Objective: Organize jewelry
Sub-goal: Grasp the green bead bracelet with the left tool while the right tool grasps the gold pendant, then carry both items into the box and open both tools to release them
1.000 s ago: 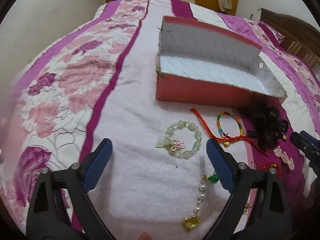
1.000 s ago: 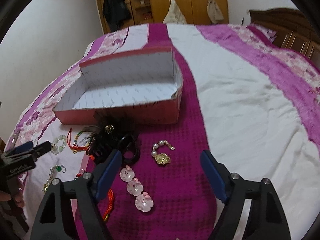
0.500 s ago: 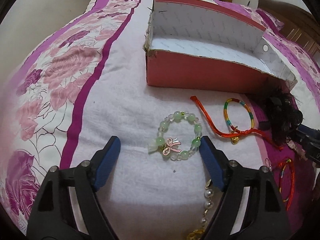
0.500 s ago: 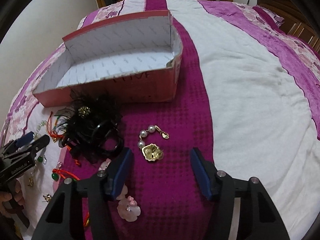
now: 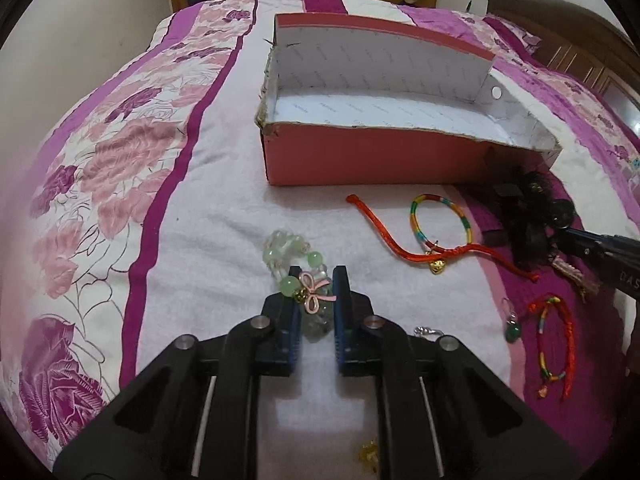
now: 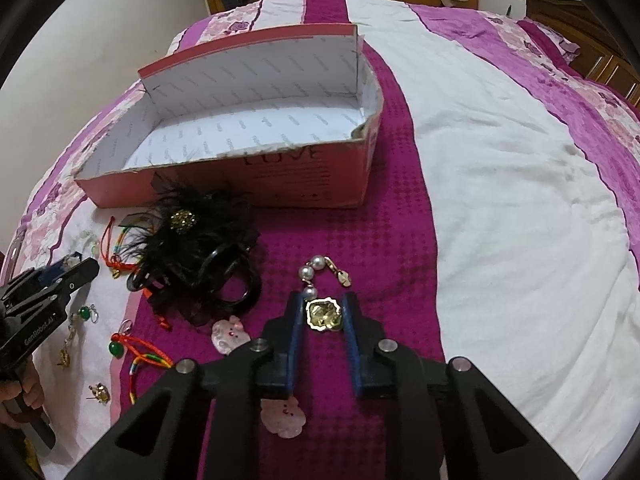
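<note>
- Left wrist view: the left gripper (image 5: 316,276) has its jaws closing on the green bead bracelet (image 5: 298,264), which is bunched between the blue pads on the white band of the bed (image 5: 224,248). The lower beads are hidden between the pads, so the full loop cannot be traced.
- The red box (image 5: 372,160) lies open toward the head of the bed, well apart from the bracelet; its right end is partly blocked by the black feather hair piece (image 5: 528,216).
- A red cord (image 5: 400,246) and a rainbow bangle (image 5: 440,216) lie between box and gripper; a small gold item at the lower frame edge is cut off and unidentifiable.
- Right wrist view: the right gripper (image 6: 322,300) has its jaws closing about the gold pendant (image 6: 324,314) of a pearl charm (image 6: 310,270) on the magenta band; the pads sit at its edges, and firm contact cannot be confirmed.
- Pink cat-shaped clips (image 6: 230,334) are partly hidden under the gripper body.
- At the left frame edge the other gripper's tip obscures what it holds; a hand is cropped there.
</note>
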{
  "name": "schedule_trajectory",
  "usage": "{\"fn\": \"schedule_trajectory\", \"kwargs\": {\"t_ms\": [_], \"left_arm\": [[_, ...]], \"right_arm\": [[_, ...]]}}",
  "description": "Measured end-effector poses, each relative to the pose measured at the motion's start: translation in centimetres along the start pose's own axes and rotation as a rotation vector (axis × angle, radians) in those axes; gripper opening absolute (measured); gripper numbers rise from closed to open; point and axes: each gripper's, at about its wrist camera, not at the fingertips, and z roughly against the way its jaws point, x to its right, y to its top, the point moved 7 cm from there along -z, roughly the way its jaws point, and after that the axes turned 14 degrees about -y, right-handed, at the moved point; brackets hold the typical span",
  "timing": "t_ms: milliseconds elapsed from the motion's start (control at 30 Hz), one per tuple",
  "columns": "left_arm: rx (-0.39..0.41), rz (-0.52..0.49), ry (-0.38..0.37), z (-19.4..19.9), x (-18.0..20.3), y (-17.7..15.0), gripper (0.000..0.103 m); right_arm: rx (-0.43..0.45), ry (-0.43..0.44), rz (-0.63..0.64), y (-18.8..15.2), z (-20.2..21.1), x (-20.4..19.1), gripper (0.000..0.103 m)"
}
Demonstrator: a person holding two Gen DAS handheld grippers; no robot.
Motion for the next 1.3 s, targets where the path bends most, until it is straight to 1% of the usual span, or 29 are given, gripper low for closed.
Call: {"fn": "schedule_trajectory", "kwargs": {"t_ms": [100, 233, 633, 900, 1033, 1200, 1300], "left_arm": [[0.010, 0.028, -0.045, 0.7, -0.6, 0.1, 0.006], [0.033, 0.052, -0.092, 1.8, -0.3, 0.0, 0.005], [0.130, 0.034, -0.176, 6.2, 2.1, 1.8, 0.005], [0.188, 0.000, -0.197, 8.9, 3.4, 3.4, 0.005], [0.206, -0.012, -0.198, 9.6, 3.8, 4.2, 0.005], [0.229, -0.021, -0.199, 10.2, 3.9, 5.8, 0.005], [0.254, -0.045, -0.188, 10.6, 4.0, 7.2, 0.005]], "right_arm": [[0.010, 0.029, -0.033, -0.1, 0.8, 0.5, 0.020], [0.039, 0.047, -0.053, -0.2, 2.2, 0.8, 0.020], [0.153, 0.086, -0.062, 0.5, 7.3, 1.1, 0.020], [0.244, 0.122, -0.055, 1.2, 11.0, 1.1, 0.020], [0.283, 0.137, -0.041, 1.9, 12.6, 0.8, 0.020], [0.326, 0.148, -0.019, 3.4, 14.2, 0.6, 0.020], [0.348, 0.149, -0.005, 4.5, 14.9, 0.3, 0.020]]}}
